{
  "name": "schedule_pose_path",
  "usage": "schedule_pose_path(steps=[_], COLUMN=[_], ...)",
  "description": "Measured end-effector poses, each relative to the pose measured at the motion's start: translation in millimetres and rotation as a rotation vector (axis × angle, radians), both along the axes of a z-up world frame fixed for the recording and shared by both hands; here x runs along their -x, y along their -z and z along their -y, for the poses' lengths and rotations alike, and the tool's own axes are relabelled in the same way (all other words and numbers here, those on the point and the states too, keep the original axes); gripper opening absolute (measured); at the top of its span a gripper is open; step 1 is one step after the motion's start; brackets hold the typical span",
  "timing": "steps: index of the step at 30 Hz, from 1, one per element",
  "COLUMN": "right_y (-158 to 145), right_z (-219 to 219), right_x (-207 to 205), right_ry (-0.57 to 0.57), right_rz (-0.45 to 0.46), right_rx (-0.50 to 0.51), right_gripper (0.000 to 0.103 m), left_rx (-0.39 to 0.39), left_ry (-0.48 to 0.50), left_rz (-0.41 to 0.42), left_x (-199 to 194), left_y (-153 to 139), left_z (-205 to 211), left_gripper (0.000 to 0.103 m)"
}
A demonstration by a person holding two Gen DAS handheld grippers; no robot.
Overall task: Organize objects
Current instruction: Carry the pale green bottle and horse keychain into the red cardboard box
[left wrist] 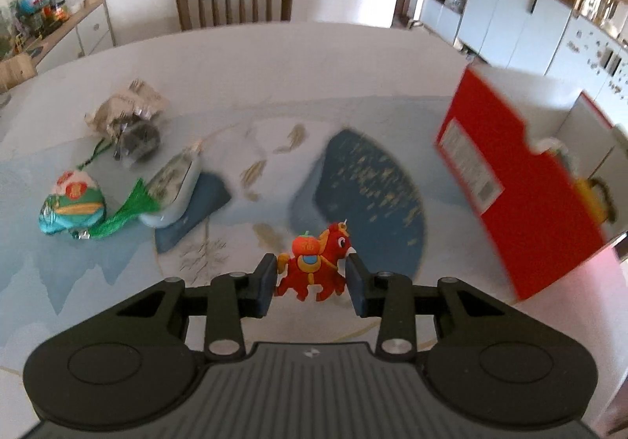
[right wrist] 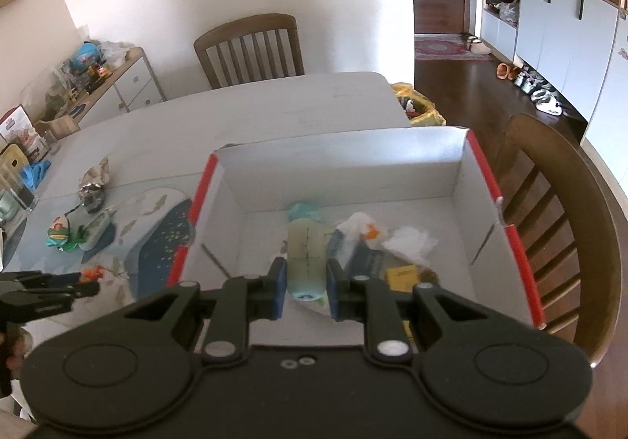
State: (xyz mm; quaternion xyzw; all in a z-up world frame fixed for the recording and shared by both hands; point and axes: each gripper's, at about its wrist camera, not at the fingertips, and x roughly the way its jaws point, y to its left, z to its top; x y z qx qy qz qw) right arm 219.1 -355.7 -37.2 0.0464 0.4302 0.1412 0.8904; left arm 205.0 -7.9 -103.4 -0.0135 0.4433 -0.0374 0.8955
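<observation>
Part done: my left gripper clamps the red plush horse, my right gripper clamps a pale green pouch over the part-filled red-edged white cardboard box; three trinkets lie beyond my left fingers.

- A small red plush horse with an orange pumpkin on its back stands upright between the left jaws, lifted off the tabletop.
- A pale green bottle-shaped thing is pinched between the right jaws, over the box.
- The red box, white inside, stands open on the tabletop with several items in it.
- A green tasselled ornament, a pale case and a crumpled wrapper lie together on the tabletop.
</observation>
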Motion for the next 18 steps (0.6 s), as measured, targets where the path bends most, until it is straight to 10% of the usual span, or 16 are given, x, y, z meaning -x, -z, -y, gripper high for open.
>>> schedule_pose_path(steps=[18], right_y=[14], right_z=[52], right_x=[-14], right_ry=[-0.008], right_rz=[-0.011], right_rx=[-0.021], right_gripper=[0.019], left_rx=[0.056], left_ry=[0.197], left_rz=[0.129], left_x=[-21], left_y=[-82], left_z=[120], left_gripper=[0.037])
